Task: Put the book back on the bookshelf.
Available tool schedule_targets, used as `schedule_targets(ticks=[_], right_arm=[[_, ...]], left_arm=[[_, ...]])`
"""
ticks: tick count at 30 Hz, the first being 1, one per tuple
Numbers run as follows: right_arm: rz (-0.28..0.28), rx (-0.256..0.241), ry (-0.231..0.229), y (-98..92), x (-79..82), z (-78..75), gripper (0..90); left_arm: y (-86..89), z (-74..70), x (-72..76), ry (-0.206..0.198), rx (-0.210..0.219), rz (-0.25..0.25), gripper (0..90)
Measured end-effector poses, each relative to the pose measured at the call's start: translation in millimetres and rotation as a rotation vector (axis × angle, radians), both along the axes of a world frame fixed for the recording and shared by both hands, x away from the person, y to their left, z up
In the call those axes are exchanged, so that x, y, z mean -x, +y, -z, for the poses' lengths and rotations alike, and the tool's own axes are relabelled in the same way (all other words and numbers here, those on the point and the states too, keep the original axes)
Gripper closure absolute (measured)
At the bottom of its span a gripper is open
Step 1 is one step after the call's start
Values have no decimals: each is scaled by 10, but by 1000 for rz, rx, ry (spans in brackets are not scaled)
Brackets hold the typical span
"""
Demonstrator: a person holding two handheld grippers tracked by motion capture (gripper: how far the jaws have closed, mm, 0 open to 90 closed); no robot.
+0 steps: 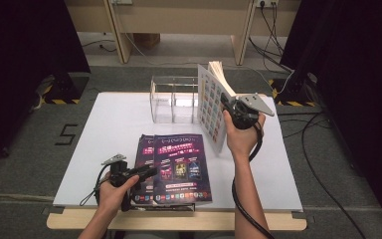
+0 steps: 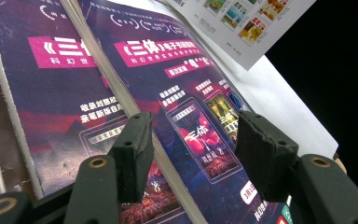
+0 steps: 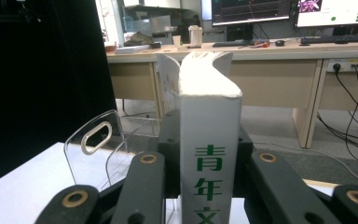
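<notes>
A white table [image 1: 109, 124] carries a clear acrylic organizer [image 1: 173, 99] at its far side, its compartments bare. Two dark magazines [image 1: 179, 167] lie overlapping near the front edge. The right gripper [image 1: 231, 104] is clamped on a white book [image 1: 214, 99], held upright just beside the organizer. The left gripper [image 1: 146, 173] hovers over the magazines, jaws apart.

White table [image 1: 114, 124] w/ magazines [image 1: 179, 167], clear organizer [image 1: 174, 99]
</notes>
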State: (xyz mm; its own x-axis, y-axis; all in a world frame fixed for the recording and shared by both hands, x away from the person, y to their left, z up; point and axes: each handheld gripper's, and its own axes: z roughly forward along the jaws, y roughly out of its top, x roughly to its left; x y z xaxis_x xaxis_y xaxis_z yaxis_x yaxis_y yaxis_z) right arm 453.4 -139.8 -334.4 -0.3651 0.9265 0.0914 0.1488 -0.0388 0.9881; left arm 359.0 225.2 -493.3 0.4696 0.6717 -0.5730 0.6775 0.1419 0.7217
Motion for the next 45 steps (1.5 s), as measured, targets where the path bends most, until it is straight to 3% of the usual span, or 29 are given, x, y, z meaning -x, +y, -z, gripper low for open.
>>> schedule_targets(ticks=[13, 29, 45], right_arm=[[-6, -29, -16, 60, -206, -142, 747], [19, -44, -48, 144, -587, -343, 746], [21, -49, -22, 262, -912, -396, 746]], left_arm=[[25, -2, -6, 3, 7, -8, 454], [28, 3, -23, 0, 4, -7, 454], [73, -8, -27, -2, 11, -14, 454]])
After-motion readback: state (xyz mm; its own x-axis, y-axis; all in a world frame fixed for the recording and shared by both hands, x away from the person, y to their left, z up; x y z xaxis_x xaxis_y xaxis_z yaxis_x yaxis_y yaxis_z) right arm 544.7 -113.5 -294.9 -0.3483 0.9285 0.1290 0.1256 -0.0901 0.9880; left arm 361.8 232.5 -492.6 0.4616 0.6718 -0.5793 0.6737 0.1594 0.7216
